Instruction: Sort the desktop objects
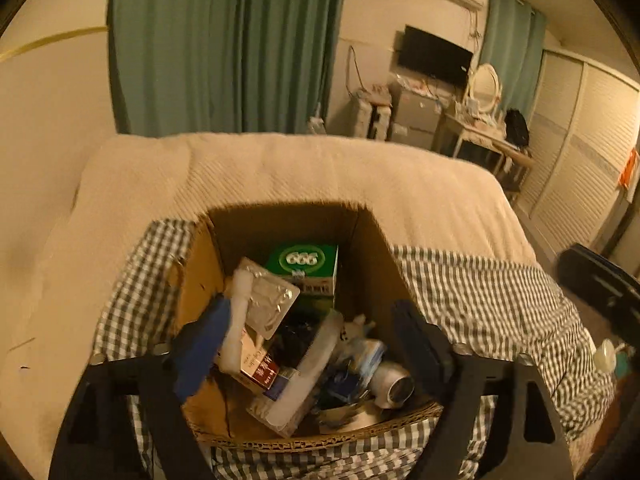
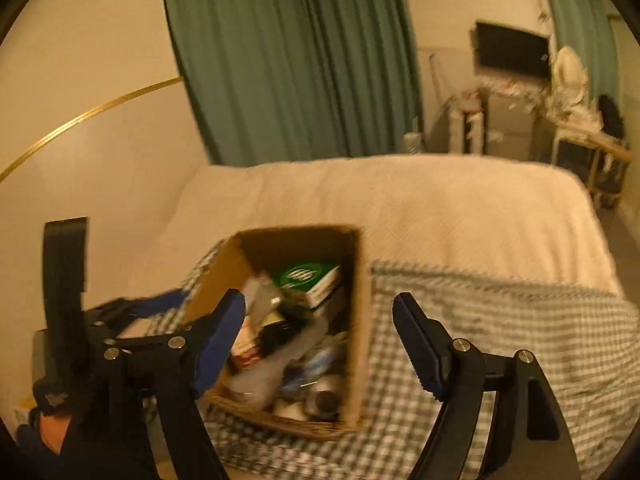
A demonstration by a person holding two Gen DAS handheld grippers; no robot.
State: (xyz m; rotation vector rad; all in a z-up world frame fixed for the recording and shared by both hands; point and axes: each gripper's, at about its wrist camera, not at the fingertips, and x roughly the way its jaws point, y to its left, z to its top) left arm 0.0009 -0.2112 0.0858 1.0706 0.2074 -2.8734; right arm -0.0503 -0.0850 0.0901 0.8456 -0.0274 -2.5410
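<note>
An open cardboard box [image 1: 372, 256] sits on a checked cloth on the bed. It holds a green box [image 1: 306, 264], a silver blister pack [image 1: 270, 300], a red and white packet [image 1: 260, 372], a white plastic case [image 1: 304, 380] and a small white camera [image 1: 394, 388]. My left gripper [image 1: 312, 344] is open right above the box, with nothing between its fingers. The box also shows in the right wrist view [image 2: 360, 320]. My right gripper [image 2: 320, 340] is open and empty, above the box's right wall. The left gripper [image 2: 132, 312] shows at the lower left of that view.
The checked cloth [image 1: 500, 300] covers the near part of a cream bedspread [image 1: 300, 172]. Green curtains [image 1: 224, 48] hang behind the bed. A dresser with a mirror [image 1: 486, 88] and a black screen [image 1: 434, 58] stand at the far right.
</note>
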